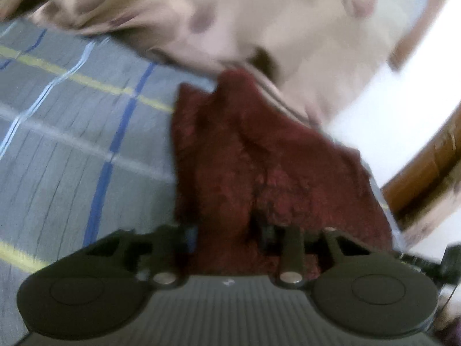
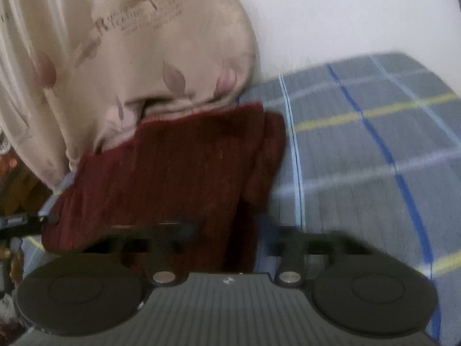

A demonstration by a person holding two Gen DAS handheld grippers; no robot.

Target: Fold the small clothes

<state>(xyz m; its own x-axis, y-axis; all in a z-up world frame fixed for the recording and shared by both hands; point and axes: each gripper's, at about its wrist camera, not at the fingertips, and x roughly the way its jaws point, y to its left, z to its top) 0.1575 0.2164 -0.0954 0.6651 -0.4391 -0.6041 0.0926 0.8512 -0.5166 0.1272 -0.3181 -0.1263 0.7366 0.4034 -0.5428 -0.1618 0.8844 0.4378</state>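
The maroon garment point(image 1: 259, 155) is draped at the bed point(image 1: 72, 144) edge beside the pillow point(image 2: 129, 57), pinched by both tongs, left point(image 1: 227, 230) and right point(image 2: 227, 230); a slipped corner could spoil the fold.

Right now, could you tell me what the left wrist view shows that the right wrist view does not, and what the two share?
Only the left wrist view shows a brown wooden edge at its right side, beyond the bed.

Only the right wrist view shows printed lettering and pink leaves on the beige curtain, plus a sharp look at the cloth's ribbed texture.

Both show the dark red cloth lying on the grey plaid sheet, with the beige fabric behind it and a white wall. Each gripper's fingers are partly hidden by the cloth.
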